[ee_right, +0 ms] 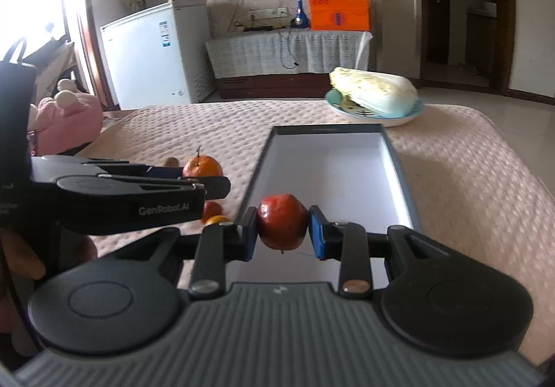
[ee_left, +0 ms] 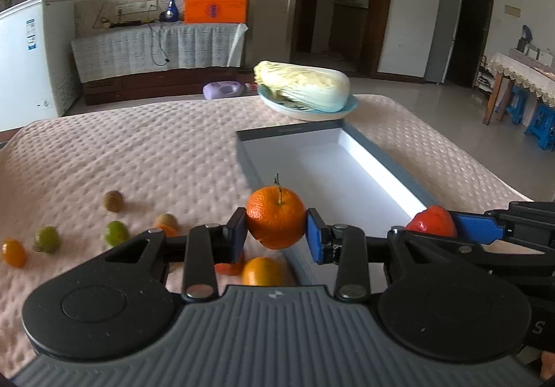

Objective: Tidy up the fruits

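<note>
My left gripper (ee_left: pixel 276 231) is shut on an orange with a stem (ee_left: pixel 275 218), held above the near left edge of the grey box with a white inside (ee_left: pixel 378 153). My right gripper (ee_right: pixel 282 231) is shut on a red apple (ee_right: pixel 282 225), held over the near end of the box (ee_right: pixel 393 151). The apple (ee_left: pixel 432 222) and right gripper also show at the right of the left wrist view. The held orange (ee_right: pixel 202 166) shows in the right wrist view beyond the left gripper. Loose fruits lie on the pink quilt: a kiwi (ee_left: pixel 113 200), two green limes (ee_left: pixel 116 233), a small orange fruit (ee_left: pixel 14 252), another orange (ee_left: pixel 262 271).
A blue plate (ee_left: pixel 350 106) with a napa cabbage (ee_left: pixel 301 85) stands beyond the box. A pink plush toy (ee_right: pixel 66 116) lies at the bed's left edge. A white freezer (ee_right: pixel 149 54), TV stand and orange bag stand behind the bed.
</note>
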Available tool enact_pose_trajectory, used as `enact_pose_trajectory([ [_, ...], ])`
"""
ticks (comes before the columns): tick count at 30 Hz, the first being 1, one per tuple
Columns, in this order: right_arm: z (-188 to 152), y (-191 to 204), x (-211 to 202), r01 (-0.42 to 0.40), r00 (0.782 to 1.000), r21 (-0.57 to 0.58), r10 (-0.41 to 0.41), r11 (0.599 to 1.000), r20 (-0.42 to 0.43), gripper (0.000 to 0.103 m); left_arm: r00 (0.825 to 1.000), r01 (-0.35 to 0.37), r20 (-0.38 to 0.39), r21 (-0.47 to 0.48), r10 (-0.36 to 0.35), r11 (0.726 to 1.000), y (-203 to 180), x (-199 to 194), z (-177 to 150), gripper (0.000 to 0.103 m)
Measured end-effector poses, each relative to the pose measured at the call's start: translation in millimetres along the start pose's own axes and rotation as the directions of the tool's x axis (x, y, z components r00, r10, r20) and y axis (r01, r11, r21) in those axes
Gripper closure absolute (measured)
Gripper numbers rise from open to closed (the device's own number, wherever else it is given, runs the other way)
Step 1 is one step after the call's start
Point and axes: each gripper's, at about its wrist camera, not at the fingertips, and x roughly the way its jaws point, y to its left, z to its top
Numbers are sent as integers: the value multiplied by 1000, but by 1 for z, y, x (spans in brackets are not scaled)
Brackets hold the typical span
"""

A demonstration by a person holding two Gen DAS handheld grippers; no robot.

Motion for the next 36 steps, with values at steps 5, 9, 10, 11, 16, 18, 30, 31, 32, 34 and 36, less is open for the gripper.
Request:
enact_pose_trajectory([
  [5, -2, -16, -4, 33, 999, 17, -33, 999, -6, 69, 1000, 21, -7, 6, -21, 1000, -14, 11, 2, 62],
  [9, -4, -26, -4, 48, 999, 15, -47, 999, -19, 69, 999, 42, -13, 16, -42, 999, -30, 22, 3, 62],
  [10, -3, -28, -5, 51, 999, 12, -51, 999, -17, 69, 999, 46, -17, 22, -46, 999, -34, 25, 3, 62],
  [11, -3, -31, -5, 57, 998, 10, -56, 998, -19, 69, 999, 47, -21, 29, -47, 998, -38, 29, 3, 62],
  [16, -6, -44, 1, 62, 996, 34, -59, 998, -67, 69, 998, 60, -37, 29, -59, 998, -54, 45, 3, 61],
  [18, -7, -45, 3, 59, 995, 22, -57, 998, -80, 69, 997, 60, -50, 27, -58, 998, -58, 55, 4, 61],
  [30, -9, -44, 10, 33, 994, 29, -30, 999, -103, 69, 992, 18, -125, 2, -17, 1000, -56, 98, 6, 60],
  [31, -9, -44, 10, 32, 994, 32, -28, 999, -103, 69, 993, 18, -117, 2, -18, 1000, -56, 97, 6, 59],
  [32, -9, -44, 11, 32, 994, 34, -28, 999, -104, 69, 993, 18, -113, 3, -17, 1000, -57, 96, 6, 50],
  [34, -9, -44, 12, 37, 994, 40, -32, 999, -103, 69, 996, 9, -93, 6, -9, 1000, -57, 92, 6, 41],
  [36, -8, -45, 14, 42, 994, 47, -37, 998, -102, 69, 997, 16, -73, 4, -16, 1000, -55, 86, 8, 40],
])
